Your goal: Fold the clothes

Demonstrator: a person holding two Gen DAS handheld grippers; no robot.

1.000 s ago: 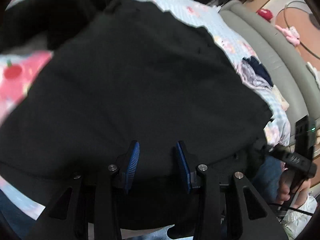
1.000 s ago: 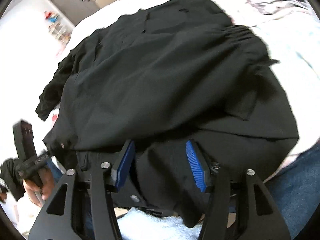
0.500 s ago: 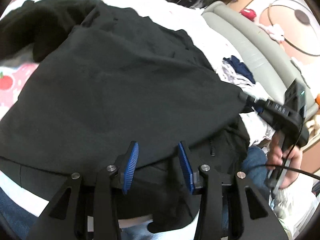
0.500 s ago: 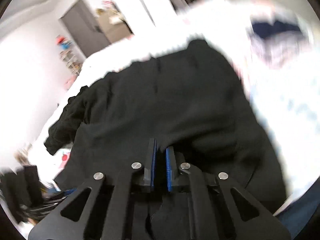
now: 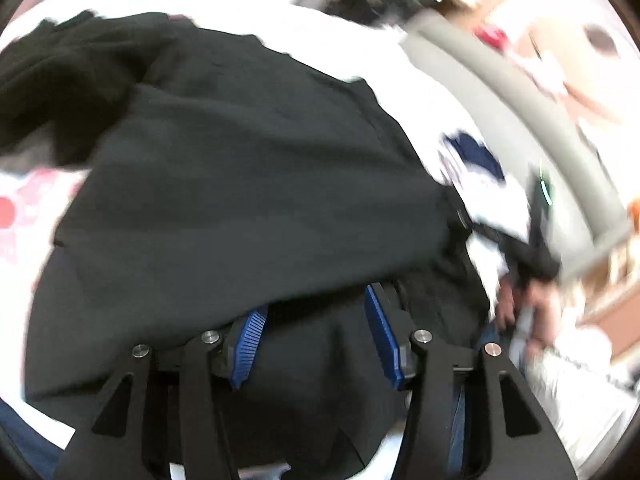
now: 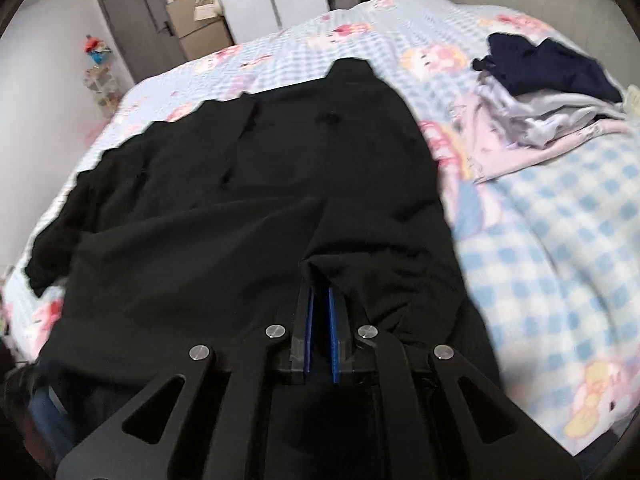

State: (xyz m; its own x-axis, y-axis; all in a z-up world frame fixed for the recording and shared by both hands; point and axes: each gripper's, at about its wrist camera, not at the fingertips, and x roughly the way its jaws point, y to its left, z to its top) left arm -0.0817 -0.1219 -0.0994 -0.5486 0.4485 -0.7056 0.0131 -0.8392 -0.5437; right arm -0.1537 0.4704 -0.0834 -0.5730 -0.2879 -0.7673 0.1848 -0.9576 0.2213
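A large black garment (image 6: 280,184) lies spread across the bed, with a sleeve trailing off at the left (image 6: 52,248). My right gripper (image 6: 320,292) is shut on a fold of the garment's near hem, which rises in a small peak over the blue pads. In the left wrist view the same black garment (image 5: 248,184) fills the frame. My left gripper (image 5: 316,316) is open at the garment's near edge, and cloth drapes over the tip of its left finger (image 5: 250,334). The left view is blurred.
The bed has a blue checked cartoon-print sheet (image 6: 560,240). A pile of navy and pale clothes (image 6: 548,92) lies at the far right of it. A grey padded headboard (image 5: 520,92) curves behind. The person's hand (image 5: 528,304) holding the other gripper shows at the right.
My right gripper closed on the garment's near hem and has lifted it a little. My left gripper stayed open and shifted along the near edge; the cloth now covers one fingertip.
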